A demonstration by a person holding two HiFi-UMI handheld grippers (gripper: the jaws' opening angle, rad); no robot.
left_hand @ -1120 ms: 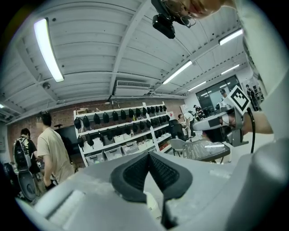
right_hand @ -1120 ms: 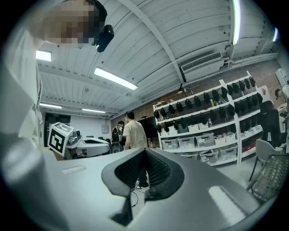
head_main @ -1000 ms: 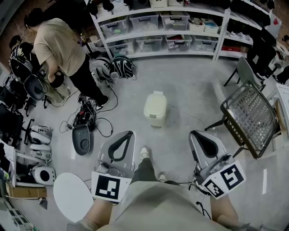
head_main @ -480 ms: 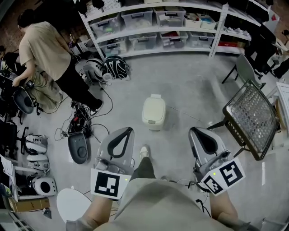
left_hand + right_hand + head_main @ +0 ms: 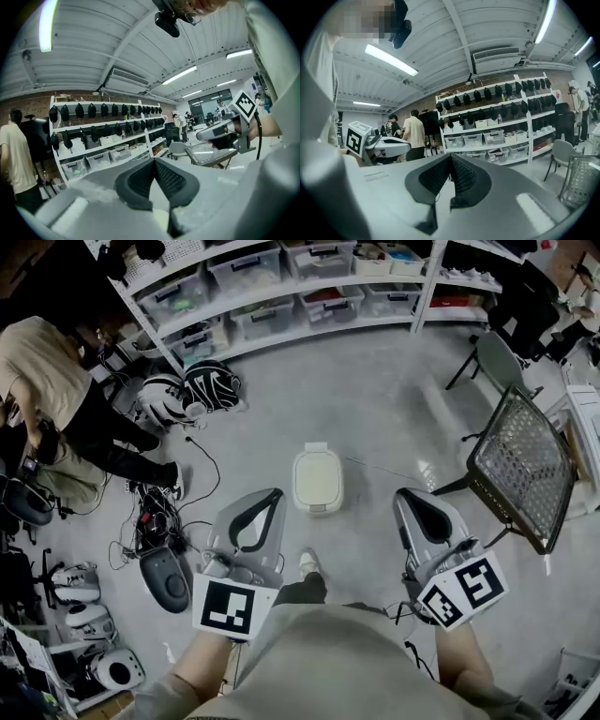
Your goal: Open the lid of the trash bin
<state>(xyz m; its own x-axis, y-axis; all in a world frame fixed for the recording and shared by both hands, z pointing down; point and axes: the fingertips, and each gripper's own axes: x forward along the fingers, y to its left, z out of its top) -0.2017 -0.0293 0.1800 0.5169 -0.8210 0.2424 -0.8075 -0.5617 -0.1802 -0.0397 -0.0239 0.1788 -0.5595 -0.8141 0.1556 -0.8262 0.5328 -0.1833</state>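
The floor [image 5: 403, 409] was bare grey concrete. At the far left a person [image 5: 42, 381] bent over some gear, with cables [image 5: 155, 512] and helmets [image 5: 192, 390] lying on the concrete nearby. Shelves [image 5: 281, 310] ran along the back wall, and a mesh rack [image 5: 520, 460] stood on legs at the right. The left gripper [image 5: 274, 493] hung in the air over the floor, its jaws closed tip to tip with nothing between them and touching nothing. The right gripper [image 5: 405, 495] was held level with it, well apart, its jaws likewise pressed together and empty. The bin [image 5: 318, 481], cream-coloured, stood on the floor ahead of the two grippers and between them, clear of both. Its lid was down, so its inside was hidden. The crates [image 5: 253, 263] on the shelves were clear plastic and held mixed goods too small to make out.
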